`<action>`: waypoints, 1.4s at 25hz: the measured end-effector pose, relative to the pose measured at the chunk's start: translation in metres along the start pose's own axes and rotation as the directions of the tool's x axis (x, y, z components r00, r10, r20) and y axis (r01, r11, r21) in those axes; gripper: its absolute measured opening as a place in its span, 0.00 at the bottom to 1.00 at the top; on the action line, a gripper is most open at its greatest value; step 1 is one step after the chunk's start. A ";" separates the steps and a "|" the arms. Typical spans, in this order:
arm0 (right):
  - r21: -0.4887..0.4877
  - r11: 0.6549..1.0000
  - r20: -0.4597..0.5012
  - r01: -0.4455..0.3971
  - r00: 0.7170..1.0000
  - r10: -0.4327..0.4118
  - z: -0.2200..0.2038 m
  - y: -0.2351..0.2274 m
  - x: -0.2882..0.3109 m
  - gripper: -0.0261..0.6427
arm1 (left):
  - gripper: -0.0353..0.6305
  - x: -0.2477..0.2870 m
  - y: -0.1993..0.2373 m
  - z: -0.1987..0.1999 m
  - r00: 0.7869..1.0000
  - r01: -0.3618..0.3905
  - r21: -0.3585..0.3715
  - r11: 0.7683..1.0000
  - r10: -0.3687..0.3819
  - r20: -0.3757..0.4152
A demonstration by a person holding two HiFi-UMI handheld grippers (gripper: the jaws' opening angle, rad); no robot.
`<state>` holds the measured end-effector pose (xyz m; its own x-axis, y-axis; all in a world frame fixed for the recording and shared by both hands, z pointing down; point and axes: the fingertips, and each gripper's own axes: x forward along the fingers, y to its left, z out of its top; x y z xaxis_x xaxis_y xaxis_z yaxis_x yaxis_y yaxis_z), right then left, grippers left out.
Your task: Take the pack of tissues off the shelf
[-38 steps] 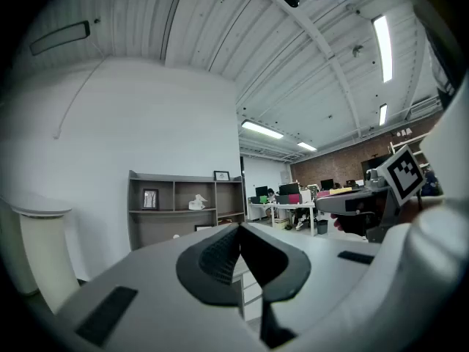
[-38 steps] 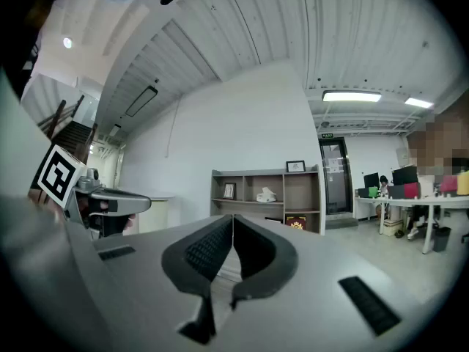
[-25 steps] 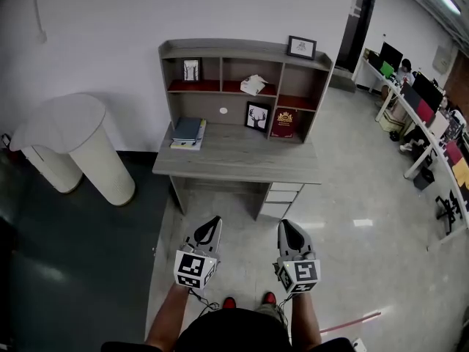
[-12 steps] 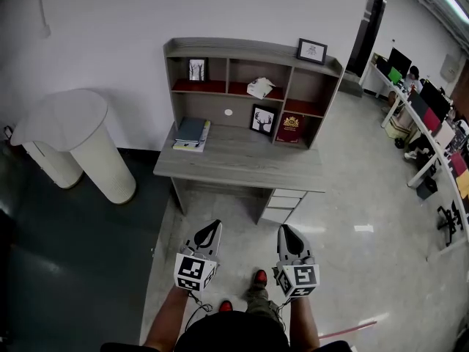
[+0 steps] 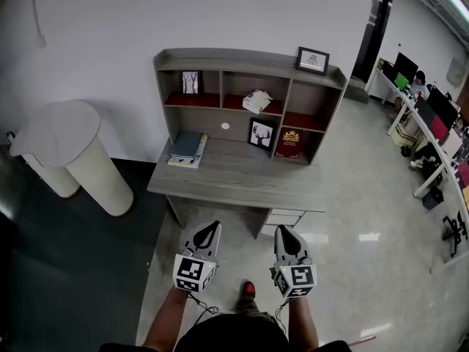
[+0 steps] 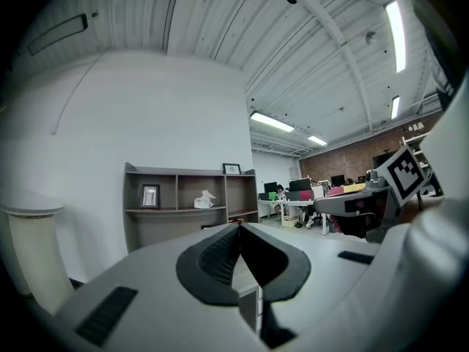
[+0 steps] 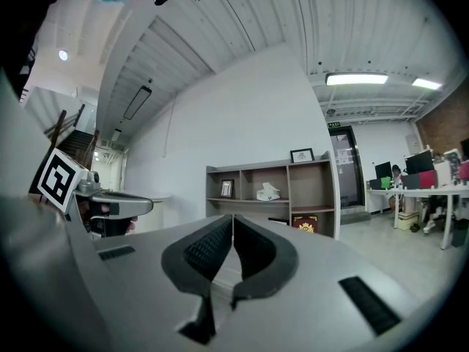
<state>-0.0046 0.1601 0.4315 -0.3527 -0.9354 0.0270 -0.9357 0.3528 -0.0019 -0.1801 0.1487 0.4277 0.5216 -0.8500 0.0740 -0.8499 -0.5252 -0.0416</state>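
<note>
1. White pack of tissues (image 5: 256, 100) in the upper middle compartment of the shelf (image 5: 249, 56), lying on the red board toward the right-hand divider, with a tuft of tissue standing up from the top. Untouched by either tool.
2. Same row, left compartment: small upright frame (image 5: 190, 82). On the shelf's top board, at the right end: another framed picture (image 5: 313, 60).
3. Below the pack, on the desk (image 5: 234, 176) that carries the shelf: black-framed deer picture (image 5: 258, 134) leaning at the back, with a dark red book with gold print (image 5: 287, 143) just beside it to the right. Stack of books (image 5: 187, 139) lying flat at the desk's left.
4. Under the desk's right half: drawers (image 5: 282, 215).
5. Left gripper (image 5: 215, 226) held low in front of the person, short of the desk's front edge, pointing toward the desk and well apart from the pack. Jaws pressed together, nothing between them.
6. Right gripper (image 5: 282, 229) alongside it at the same height, likewise aimed at the desk and far from the pack. Jaws pressed together, empty.
7. Left of the desk: two white round pedestals (image 5: 80, 149). Far right: rows of office desks with monitors (image 5: 429, 105).
</note>
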 end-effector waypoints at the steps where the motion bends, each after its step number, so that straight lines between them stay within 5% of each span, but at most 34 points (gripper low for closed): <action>1: 0.000 1.000 -0.001 -0.006 1.000 0.006 0.000 -0.006 0.007 0.08 | 0.06 0.009 0.001 0.002 1.000 -0.003 -0.002 1.000 0.003 -0.001; 22: 0.031 0.987 -0.020 -0.157 0.987 0.157 -0.017 -0.101 0.119 0.08 | 0.06 0.144 0.009 -0.004 0.992 -0.119 -0.018 0.993 0.118 -0.046; 35: 0.076 0.984 -0.051 -0.163 0.985 0.167 -0.041 -0.127 0.182 0.08 | 0.06 0.208 0.038 -0.022 0.989 -0.114 -0.027 0.993 0.111 -0.100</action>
<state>0.0507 -0.0539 0.4776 -0.5031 -0.8608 0.0768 -0.8636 0.4974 -0.0817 -0.1058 -0.0470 0.4637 0.4141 -0.8946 0.1679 -0.9056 -0.4234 -0.0227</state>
